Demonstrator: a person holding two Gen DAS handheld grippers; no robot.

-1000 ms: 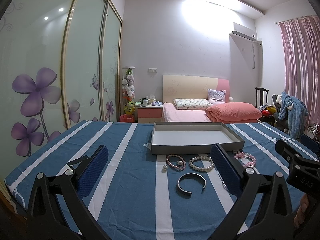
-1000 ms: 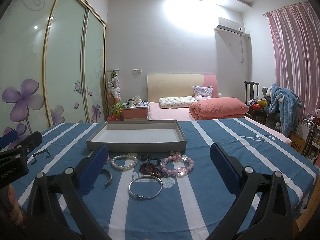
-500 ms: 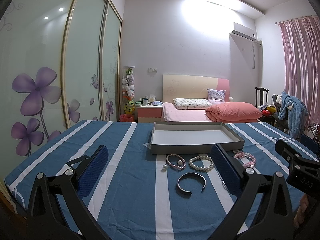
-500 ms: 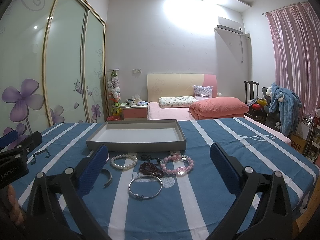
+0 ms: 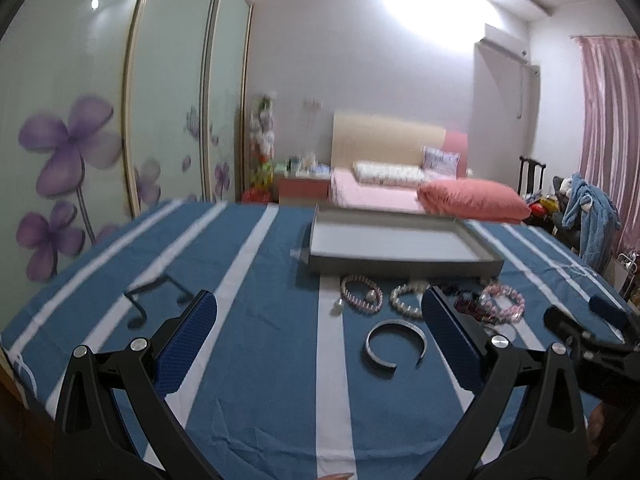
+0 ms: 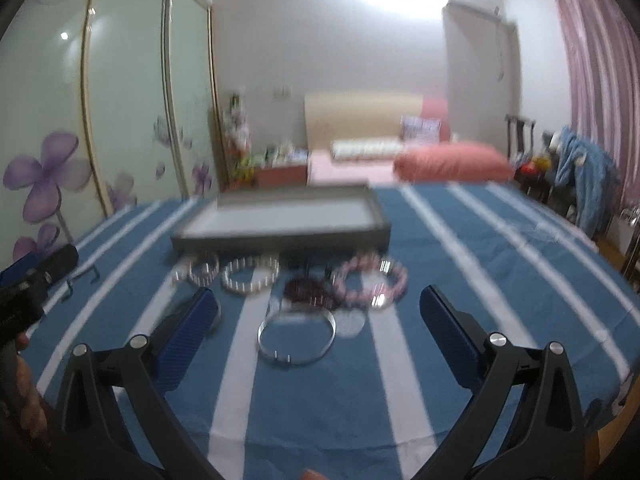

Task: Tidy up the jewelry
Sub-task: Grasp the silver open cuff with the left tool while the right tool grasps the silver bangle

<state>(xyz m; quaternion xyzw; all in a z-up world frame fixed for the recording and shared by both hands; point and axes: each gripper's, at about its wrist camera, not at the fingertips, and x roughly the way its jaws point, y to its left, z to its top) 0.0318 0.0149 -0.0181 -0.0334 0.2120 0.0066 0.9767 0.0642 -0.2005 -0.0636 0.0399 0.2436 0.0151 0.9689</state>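
Observation:
A shallow grey tray [image 5: 400,268] [image 6: 280,240] lies empty on the blue striped cloth. In front of it lie a pink bead bracelet [image 5: 361,293], a white pearl bracelet [image 5: 408,296] [image 6: 251,275], a dark bead bracelet [image 6: 306,291], a pink crystal bracelet [image 5: 503,300] [image 6: 374,280], an open silver cuff [image 5: 394,343] and a thin silver bangle [image 6: 297,337]. My left gripper [image 5: 320,334] is open and empty above the cloth, left of the cuff. My right gripper [image 6: 320,332] is open and empty, with the bangle between its fingers.
The table's near edge runs just below both grippers, and its right edge [image 6: 600,400] drops to the floor. A wardrobe with flower doors [image 5: 80,140] stands to the left. A bed [image 5: 420,192] lies behind the table.
Both grippers have tilted down and moved forward towards the jewelry. The views are now motion-blurred. Nothing has been taken hold of.

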